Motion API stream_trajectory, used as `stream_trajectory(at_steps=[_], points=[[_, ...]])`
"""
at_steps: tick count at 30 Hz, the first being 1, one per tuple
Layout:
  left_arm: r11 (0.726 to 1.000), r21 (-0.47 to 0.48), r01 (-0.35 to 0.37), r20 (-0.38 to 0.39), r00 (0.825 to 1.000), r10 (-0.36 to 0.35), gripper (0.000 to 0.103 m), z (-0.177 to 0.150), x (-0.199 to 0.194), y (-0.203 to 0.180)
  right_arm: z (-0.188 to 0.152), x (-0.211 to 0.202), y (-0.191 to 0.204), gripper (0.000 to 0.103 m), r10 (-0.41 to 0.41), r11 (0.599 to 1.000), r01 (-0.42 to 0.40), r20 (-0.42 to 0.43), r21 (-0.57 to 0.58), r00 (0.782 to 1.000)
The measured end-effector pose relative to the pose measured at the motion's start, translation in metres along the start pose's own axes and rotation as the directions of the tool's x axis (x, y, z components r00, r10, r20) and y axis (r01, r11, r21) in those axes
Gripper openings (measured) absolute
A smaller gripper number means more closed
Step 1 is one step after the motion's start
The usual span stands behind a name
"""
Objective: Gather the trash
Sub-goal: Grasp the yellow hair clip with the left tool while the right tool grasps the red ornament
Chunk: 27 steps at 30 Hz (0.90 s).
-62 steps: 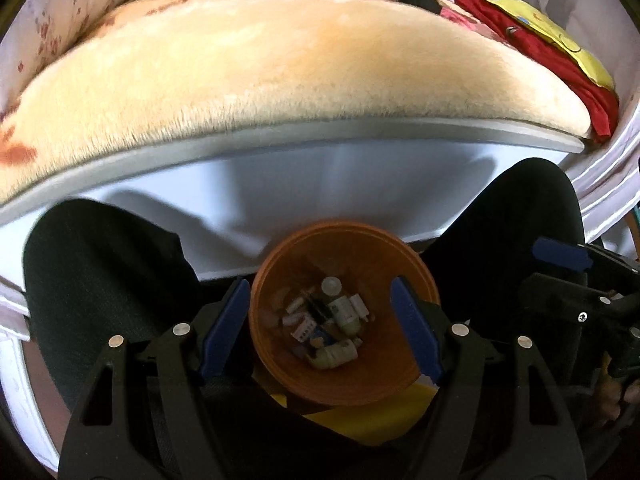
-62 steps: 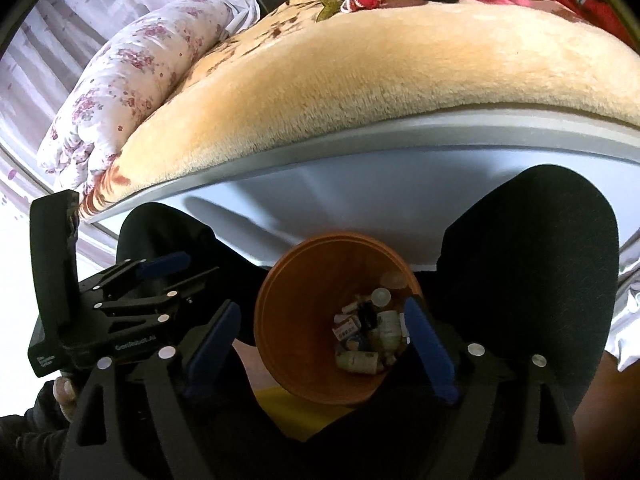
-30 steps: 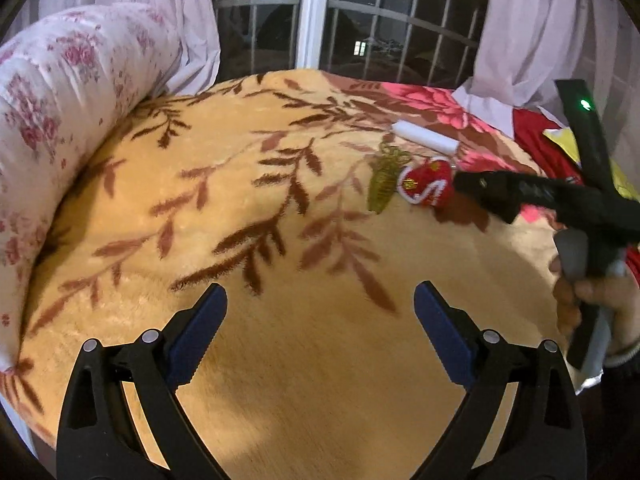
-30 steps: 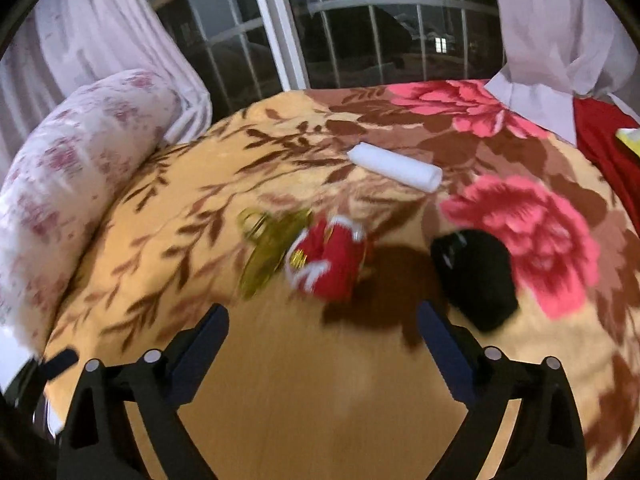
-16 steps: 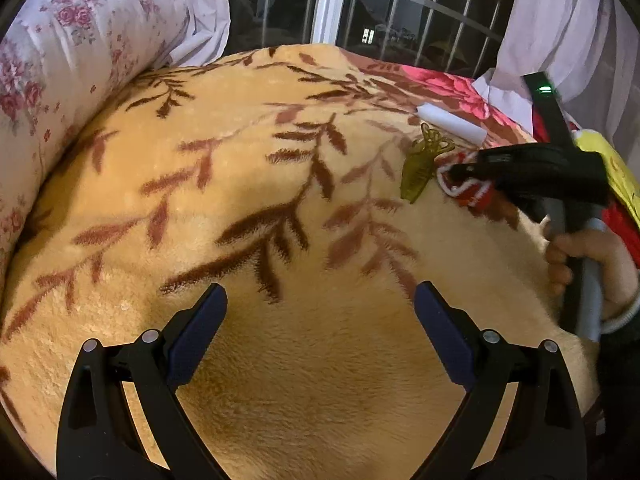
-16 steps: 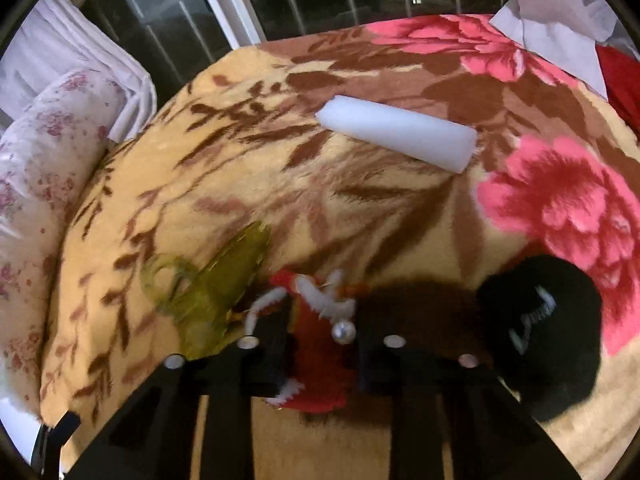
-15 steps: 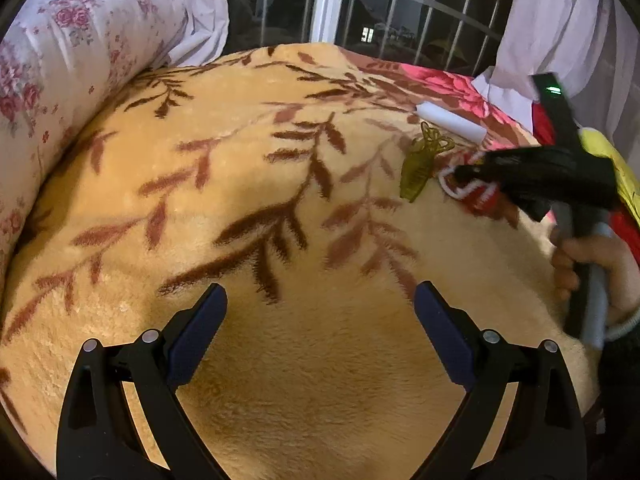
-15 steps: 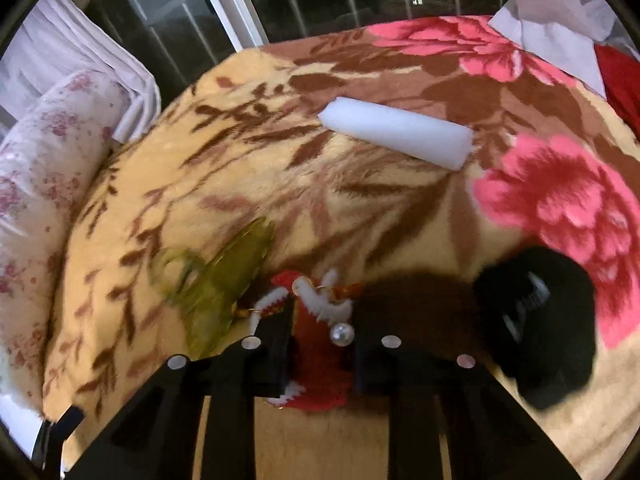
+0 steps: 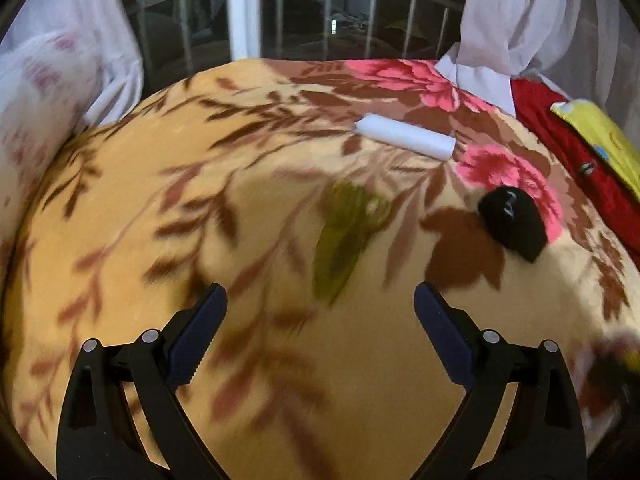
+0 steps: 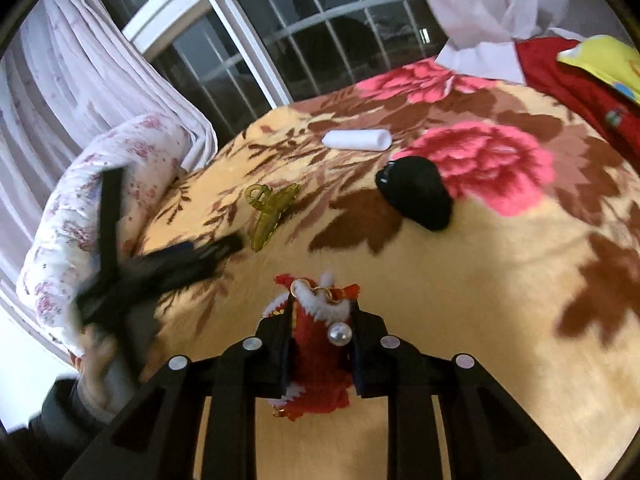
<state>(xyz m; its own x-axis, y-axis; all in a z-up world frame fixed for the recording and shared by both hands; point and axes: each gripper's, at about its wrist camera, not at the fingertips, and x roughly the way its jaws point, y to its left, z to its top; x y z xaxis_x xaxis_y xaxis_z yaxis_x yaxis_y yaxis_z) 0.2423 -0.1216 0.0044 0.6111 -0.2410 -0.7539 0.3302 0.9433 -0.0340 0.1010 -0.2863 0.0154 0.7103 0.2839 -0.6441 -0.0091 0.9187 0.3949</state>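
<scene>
My right gripper [image 10: 322, 312] is shut on a red and white ornament [image 10: 320, 336] with a pearl, lifted just above the floral blanket [image 10: 480, 300]. On the blanket lie a yellow-green hair claw [image 10: 269, 210], a black pouch [image 10: 416, 192] and a white roll [image 10: 357, 140]. My left gripper [image 9: 320, 312] stands open over the blanket, nothing between its fingers; the blurred hair claw [image 9: 344, 236] lies just ahead of it, the black pouch [image 9: 512, 222] to its right, the white roll [image 9: 406, 141] farther back. In the right wrist view the left gripper [image 10: 224, 250] shows blurred at left, near the claw.
A flowered pillow [image 10: 100, 208] lies along the bed's left side. Red and yellow cloth [image 9: 580, 148] sits at the right edge. Barred windows [image 9: 300, 12] and white curtains [image 9: 540, 12] stand behind the bed.
The right gripper has pulled back from the bed's middle with the red ornament in its jaws. The left gripper has swung right, bringing the hair claw and black pouch ahead of it.
</scene>
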Motion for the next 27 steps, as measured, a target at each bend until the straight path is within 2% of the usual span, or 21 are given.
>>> stream_trajectory(at_steps=[4, 6, 8, 9, 10, 14, 18, 23, 27], points=[[0.999, 0.034, 0.004, 0.006, 1.000, -0.004, 0.092, 0.019, 0.027, -0.012, -0.011, -0.012, -0.008, 0.023, -0.004, 1.000, 0.003, 0.023, 0.017, 1.000], [1.000, -0.004, 0.027, -0.001, 1.000, -0.027, 0.090, 0.027, 0.040, -0.008, -0.014, -0.012, -0.012, 0.023, -0.002, 0.999, 0.002, 0.024, 0.033, 1.000], [0.998, -0.019, 0.063, -0.008, 0.998, -0.063, 0.066, 0.030, 0.049, -0.006, -0.015, -0.010, -0.015, 0.023, 0.009, 0.999, -0.010, 0.020, 0.045, 1.000], [0.997, -0.021, 0.080, -0.051, 0.995, -0.081, 0.045, 0.031, 0.061, -0.005, -0.016, -0.010, -0.016, 0.023, 0.010, 0.999, -0.011, 0.022, 0.048, 1.000], [0.998, -0.024, 0.055, -0.065, 0.996, -0.057, 0.035, 0.031, 0.066, -0.005, -0.015, -0.008, -0.016, 0.023, 0.012, 0.999, -0.013, 0.022, 0.048, 1.000], [0.999, -0.030, 0.045, -0.032, 0.998, -0.046, 0.030, 0.031, 0.061, -0.004, -0.017, -0.006, -0.017, 0.023, 0.022, 0.998, -0.024, 0.029, 0.062, 0.999], [0.999, -0.038, 0.023, 0.059, 0.998, -0.020, 0.030, 0.028, 0.030, 0.000, -0.020, -0.009, -0.015, 0.023, 0.013, 0.998, -0.015, 0.026, 0.059, 1.000], [0.995, -0.070, 0.065, 0.079, 0.995, -0.059, 0.030, 0.019, -0.008, 0.006, -0.026, -0.017, -0.010, 0.023, 0.020, 0.998, -0.021, 0.019, 0.057, 1.000], [0.989, -0.109, 0.103, 0.096, 0.991, -0.093, 0.030, -0.009, -0.054, 0.018, -0.034, -0.024, 0.004, 0.023, 0.041, 0.998, -0.041, 0.010, 0.038, 0.999]])
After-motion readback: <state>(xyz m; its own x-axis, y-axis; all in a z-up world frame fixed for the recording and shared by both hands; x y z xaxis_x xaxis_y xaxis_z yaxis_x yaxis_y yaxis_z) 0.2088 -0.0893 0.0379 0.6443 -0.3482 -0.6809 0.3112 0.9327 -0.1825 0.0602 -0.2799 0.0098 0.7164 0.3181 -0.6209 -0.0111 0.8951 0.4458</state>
